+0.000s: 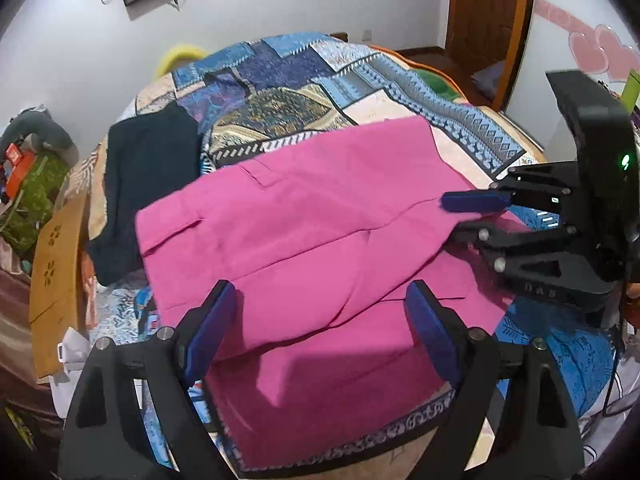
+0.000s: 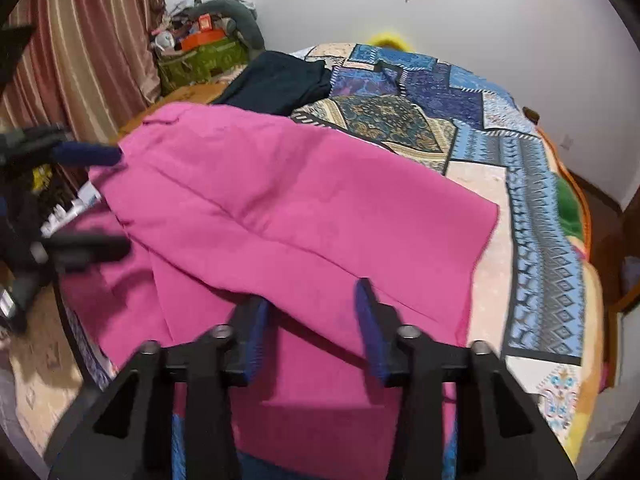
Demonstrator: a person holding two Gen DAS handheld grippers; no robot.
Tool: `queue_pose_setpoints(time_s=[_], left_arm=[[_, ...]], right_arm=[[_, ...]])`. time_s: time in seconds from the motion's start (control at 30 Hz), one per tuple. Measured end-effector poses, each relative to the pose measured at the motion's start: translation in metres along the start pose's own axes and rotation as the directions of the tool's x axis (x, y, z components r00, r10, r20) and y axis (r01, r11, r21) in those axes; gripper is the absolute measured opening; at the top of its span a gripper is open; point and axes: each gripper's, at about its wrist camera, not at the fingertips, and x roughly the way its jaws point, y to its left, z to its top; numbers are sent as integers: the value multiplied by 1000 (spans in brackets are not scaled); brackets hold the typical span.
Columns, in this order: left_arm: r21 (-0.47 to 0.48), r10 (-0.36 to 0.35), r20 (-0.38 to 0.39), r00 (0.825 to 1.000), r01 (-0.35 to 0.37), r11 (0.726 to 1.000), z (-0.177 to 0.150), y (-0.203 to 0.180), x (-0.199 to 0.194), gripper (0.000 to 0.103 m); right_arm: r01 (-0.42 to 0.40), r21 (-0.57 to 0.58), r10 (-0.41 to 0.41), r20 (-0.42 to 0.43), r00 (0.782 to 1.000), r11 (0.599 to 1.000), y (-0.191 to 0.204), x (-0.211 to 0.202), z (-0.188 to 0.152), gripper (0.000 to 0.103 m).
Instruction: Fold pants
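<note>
Pink pants [image 1: 304, 232] lie on the patterned bedspread, with one layer folded over another; they also fill the middle of the right wrist view [image 2: 304, 216]. My left gripper [image 1: 320, 328] is open just above the near edge of the pants, holding nothing. My right gripper [image 2: 312, 332] is open over the near part of the pants, holding nothing. In the left wrist view the right gripper [image 1: 468, 216] comes in from the right with its jaws apart at the pants' right edge. In the right wrist view the left gripper [image 2: 104, 200] is at the pants' left edge, blurred.
A dark folded garment [image 1: 148, 184] lies on the bed to the left of the pants, also in the right wrist view [image 2: 276, 80]. The patchwork bedspread [image 1: 288, 92] covers the bed. Clutter and a green box [image 2: 200, 56] stand by the curtain. A wooden door [image 1: 488, 20] is at the back right.
</note>
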Motion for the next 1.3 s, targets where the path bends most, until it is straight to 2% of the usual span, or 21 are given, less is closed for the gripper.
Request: queue_pose_setpoints(time_s=[0.03,0.1,0.17,0.27,0.33,0.37,0.4,0.5,0.63,0.77,0.93,1.13,1.3], left_arm=[[-1,-5,-7,1000,5,1000,1,-1,4,87],[1,-9,-10,1000,9,1000,2,-2,8,87],[8,-4,-2,1000,4,1000,3,-3,9,82],[19,14,0,1000,-14,1000,6,-5,11,61],[16,13,0,1000,-13,1000,7,-4,11,40],[13,8,0,1000,-8,1000,7,-4,11,33],[10,1,1,1000,-1,1000,8,-4,9,21],[7,-14,25,1000,14,1000,11,-5,-1,11],[29,-38,77,996,36,999,11,-13,-26,10],[60,-53,92,994,48,997,6,-24,-40,10],[72,-61,72,996,56,996,-7,-32,-42,10],[21,-107,15,994,107,994,-24,-29,-32,10],[24,-111,4,994,111,994,-38,-31,-33,12]], right_arm=[[-22,15,22,3,1000,1000,-1,1,2,14],[-38,24,38,20,999,999,0,0,4,9],[-40,17,39,44,998,999,2,-3,6,8],[-45,22,43,77,996,999,2,-12,9,6],[-45,32,42,101,994,998,0,-19,11,6],[-48,39,43,112,993,998,-1,-22,12,5],[-52,44,46,120,992,998,-3,-24,14,5],[-57,44,50,136,989,997,-3,-32,14,5],[-53,29,47,156,987,998,0,-47,10,4],[-59,24,54,168,984,998,2,-63,1,4],[-41,-6,42,144,989,999,12,-69,-14,4],[-54,13,53,94,994,998,16,-57,-29,4],[-62,31,60,57,997,998,21,-48,-42,5]])
